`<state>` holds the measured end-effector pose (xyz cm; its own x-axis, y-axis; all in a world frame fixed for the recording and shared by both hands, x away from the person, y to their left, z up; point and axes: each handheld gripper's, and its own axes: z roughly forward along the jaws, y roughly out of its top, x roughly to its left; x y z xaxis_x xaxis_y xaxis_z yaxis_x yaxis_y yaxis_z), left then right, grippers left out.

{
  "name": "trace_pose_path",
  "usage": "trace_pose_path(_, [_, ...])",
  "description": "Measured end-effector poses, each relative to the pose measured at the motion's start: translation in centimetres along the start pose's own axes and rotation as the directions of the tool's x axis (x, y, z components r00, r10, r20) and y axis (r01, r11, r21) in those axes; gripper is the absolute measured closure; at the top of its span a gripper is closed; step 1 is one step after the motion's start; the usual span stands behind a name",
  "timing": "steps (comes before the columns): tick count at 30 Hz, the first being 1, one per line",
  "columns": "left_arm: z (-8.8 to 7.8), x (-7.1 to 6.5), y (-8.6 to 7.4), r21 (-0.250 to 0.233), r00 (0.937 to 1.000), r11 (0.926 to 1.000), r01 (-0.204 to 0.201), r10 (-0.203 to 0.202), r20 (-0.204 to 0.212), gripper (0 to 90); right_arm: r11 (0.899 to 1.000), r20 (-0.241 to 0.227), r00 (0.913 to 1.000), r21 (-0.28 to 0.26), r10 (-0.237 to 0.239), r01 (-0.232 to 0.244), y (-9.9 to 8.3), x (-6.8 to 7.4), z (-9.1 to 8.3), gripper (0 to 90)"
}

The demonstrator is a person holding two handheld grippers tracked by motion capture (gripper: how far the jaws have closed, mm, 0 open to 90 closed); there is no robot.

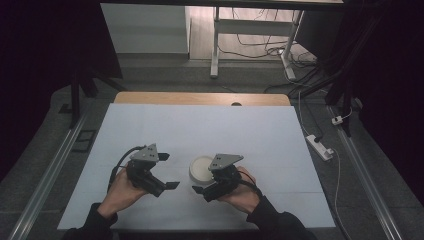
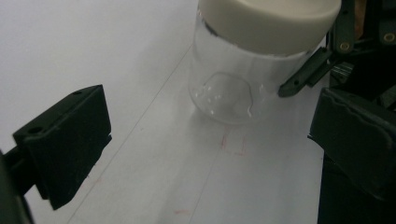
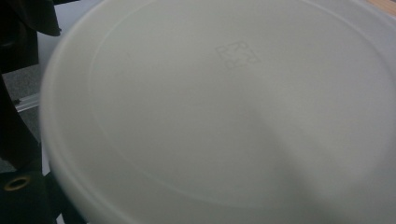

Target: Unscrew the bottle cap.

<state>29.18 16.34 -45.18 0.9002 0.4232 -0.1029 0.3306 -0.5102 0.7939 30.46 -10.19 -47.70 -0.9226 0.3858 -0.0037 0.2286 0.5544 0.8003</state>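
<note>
A clear glass jar (image 1: 202, 169) with a cream lid (image 2: 271, 18) stands on the white sheet (image 1: 200, 130), near the front middle. My right gripper (image 1: 204, 177) is shut on the jar, one jaw on each side. One of its fingers (image 2: 306, 72) presses the glass wall (image 2: 229, 88). In the right gripper view the lid (image 3: 224, 107) sits very close below the camera, with a black finger (image 3: 16, 140) at the left edge. My left gripper (image 1: 169, 171) stands open a short way left of the jar, aimed at it, nothing between its fingers (image 2: 70, 140).
The sheet covers a wooden table whose far edge (image 1: 200, 98) shows bare. A power strip (image 1: 320, 146) and cables lie on the floor to the right. Desk legs (image 1: 215, 45) stand behind. Faint red marks (image 2: 233, 142) are on the sheet.
</note>
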Motion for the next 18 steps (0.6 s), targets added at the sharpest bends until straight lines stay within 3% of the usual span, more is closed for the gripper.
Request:
trace_pose_path(6, [1.2, -0.2, 1.3, 0.0, 0.9974, 0.9988, -0.049, 0.049, 0.053, 0.0, 1.0, -0.017, 0.9998, -0.001, -0.009, 0.009, 0.0, 0.2, 0.0, 6.7])
trace_pose_path(10, [1.8, -0.3, 2.0, 0.002, 0.9921, 0.9961, -0.089, 0.088, 0.089, 0.0, 1.0, -0.03, 0.9994, -0.001, -0.016, 0.016, 0.1, 0.3, 0.1, 6.7])
trace_pose_path(13, [2.1, -0.2, 2.3, 0.005, 0.9866, 0.9936, -0.113, 0.111, 0.119, 0.0, 1.0, -0.042, 0.9988, 0.0, -0.026, 0.026, 0.1, 0.5, 0.2, 6.7])
trace_pose_path(18, [2.9, -0.3, 2.8, -0.011, 0.9672, 0.9875, -0.157, 0.156, 0.2, 0.0, 0.999, -0.076, 0.9959, -0.006, -0.049, 0.048, 0.2, 0.9, 0.2, 6.7])
